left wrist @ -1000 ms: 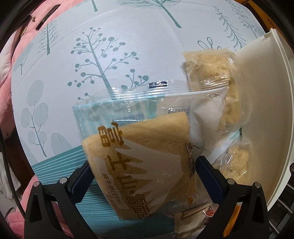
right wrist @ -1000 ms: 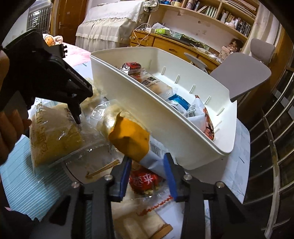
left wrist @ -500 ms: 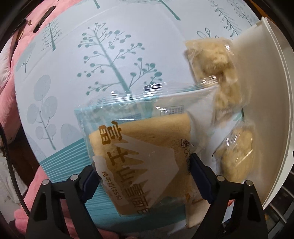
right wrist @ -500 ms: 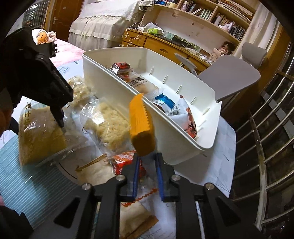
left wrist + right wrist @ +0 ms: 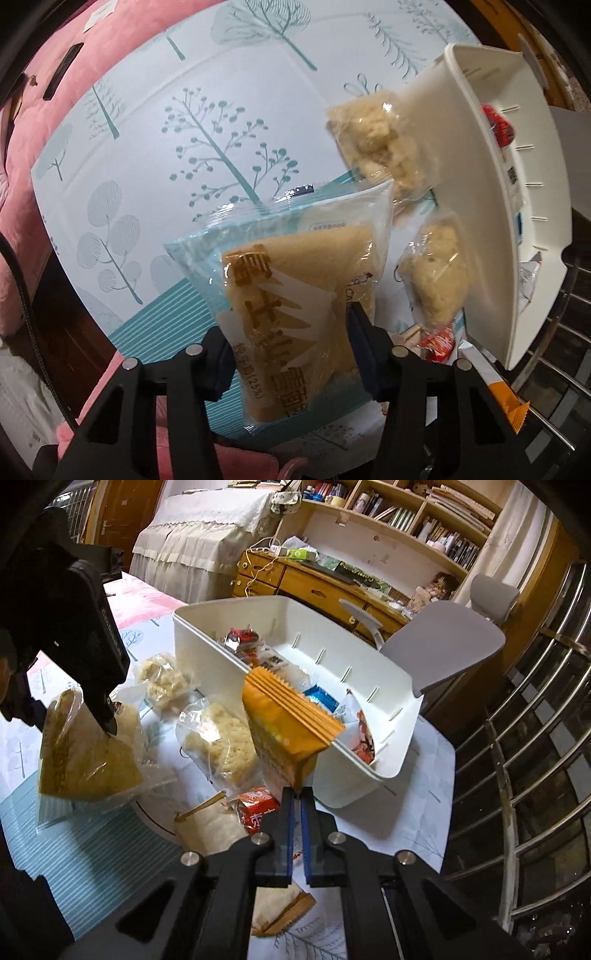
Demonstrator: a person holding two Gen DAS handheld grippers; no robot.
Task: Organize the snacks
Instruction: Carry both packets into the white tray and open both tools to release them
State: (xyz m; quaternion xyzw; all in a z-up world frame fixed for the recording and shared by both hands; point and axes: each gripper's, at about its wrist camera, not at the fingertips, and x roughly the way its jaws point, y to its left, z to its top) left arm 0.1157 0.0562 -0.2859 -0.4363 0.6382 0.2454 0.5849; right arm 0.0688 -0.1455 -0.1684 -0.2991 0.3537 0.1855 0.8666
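My left gripper (image 5: 291, 332) points down at the tree-print tablecloth, and its jaws are closing. Both pads press the sides of a clear packet with a yellow cake (image 5: 295, 280), which hangs off the table (image 5: 85, 753) in the right wrist view. My right gripper (image 5: 297, 797) is shut on the bottom edge of an orange snack packet (image 5: 288, 723). That packet stands upright just before the near wall of the white bin (image 5: 207, 642). The bin (image 5: 461, 184) holds several packets.
Two clear bags of pale crumbly snacks (image 5: 162, 679) (image 5: 221, 738) lie beside the bin. A red packet (image 5: 258, 808) and a beige one (image 5: 210, 823) lie under my right gripper. A grey chair (image 5: 443, 638) and a metal railing (image 5: 535, 738) stand at the right.
The left jaws drew in onto the cake packet and lifted it off the cloth. The right jaws shut on the orange packet and raised it upright toward the bin's rim.
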